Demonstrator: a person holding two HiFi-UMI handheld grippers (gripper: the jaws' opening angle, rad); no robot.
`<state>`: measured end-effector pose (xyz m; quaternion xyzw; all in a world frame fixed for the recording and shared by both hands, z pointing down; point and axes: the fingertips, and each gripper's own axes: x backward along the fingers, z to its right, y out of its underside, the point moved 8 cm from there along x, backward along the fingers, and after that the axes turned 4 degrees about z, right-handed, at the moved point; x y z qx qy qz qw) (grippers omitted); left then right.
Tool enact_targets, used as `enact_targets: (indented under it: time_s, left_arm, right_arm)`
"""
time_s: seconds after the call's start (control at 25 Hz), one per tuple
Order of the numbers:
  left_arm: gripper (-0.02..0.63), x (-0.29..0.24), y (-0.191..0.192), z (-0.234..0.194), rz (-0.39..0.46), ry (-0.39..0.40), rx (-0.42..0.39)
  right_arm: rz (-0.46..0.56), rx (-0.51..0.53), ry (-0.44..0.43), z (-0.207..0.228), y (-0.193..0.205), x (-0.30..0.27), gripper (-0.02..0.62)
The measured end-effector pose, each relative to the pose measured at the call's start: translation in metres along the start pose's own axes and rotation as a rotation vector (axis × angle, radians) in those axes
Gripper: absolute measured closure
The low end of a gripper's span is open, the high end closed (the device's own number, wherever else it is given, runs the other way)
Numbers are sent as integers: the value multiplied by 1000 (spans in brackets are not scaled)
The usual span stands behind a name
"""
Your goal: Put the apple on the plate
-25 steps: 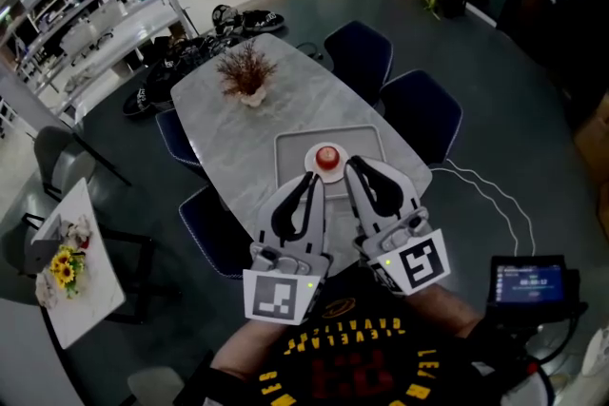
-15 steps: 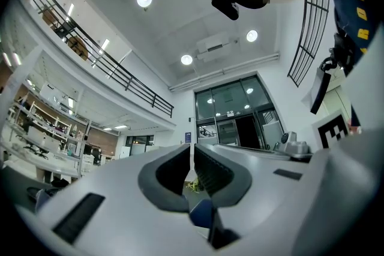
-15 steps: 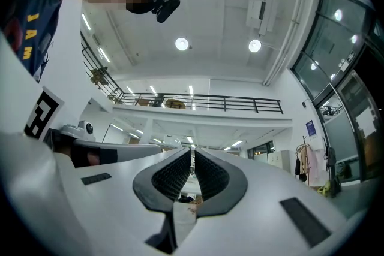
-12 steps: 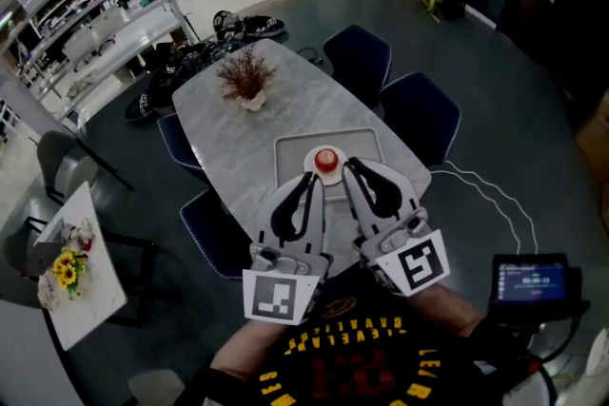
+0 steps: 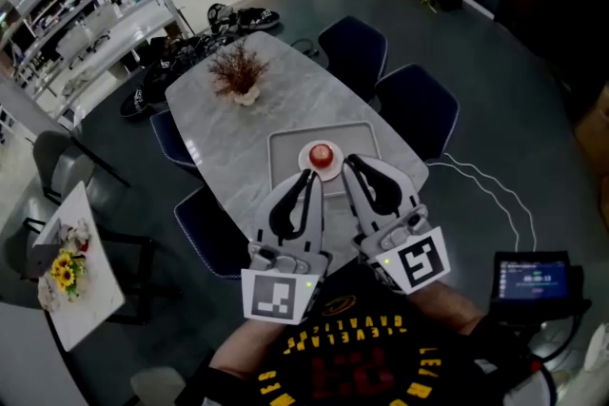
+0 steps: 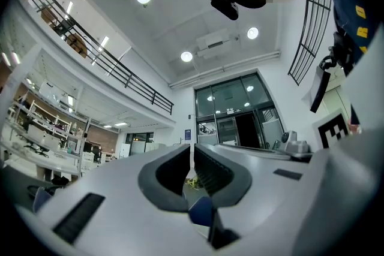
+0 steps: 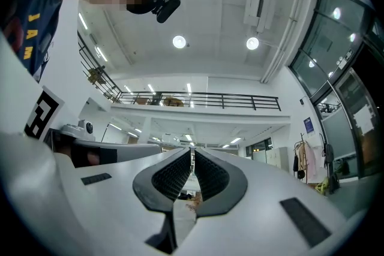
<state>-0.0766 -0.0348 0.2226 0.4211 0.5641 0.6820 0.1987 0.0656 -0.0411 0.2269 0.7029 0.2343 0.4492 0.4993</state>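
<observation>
A: Barely anything moved: left gripper (image 5: pixel 309 178) and right gripper (image 5: pixel 354 164) stay side by side, each with jaws pressed together, nothing between them.
B: Apple?
A: The apple (image 5: pixel 322 153) sits on the plate (image 5: pixel 305 155), just ahead of both tips, inside a tray (image 5: pixel 285 145).
B: Any writing?
A: Yellow shirt print (image 5: pixel 343 338), unreadable.

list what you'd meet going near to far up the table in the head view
left gripper and right gripper side by side → apple on its white plate → dried plant centrepiece
</observation>
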Motion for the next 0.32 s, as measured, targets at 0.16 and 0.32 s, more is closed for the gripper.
enact_targets:
  time_s: [0.16, 0.32]
  left_arm:
    - [584, -9, 8, -1, -13, -7, 10]
    - [584, -19, 20, -12, -20, -12, 6]
  right_arm:
    - [-8, -10, 5, 10, 6, -3, 568]
    - [-8, -13, 4, 19, 19, -13, 568]
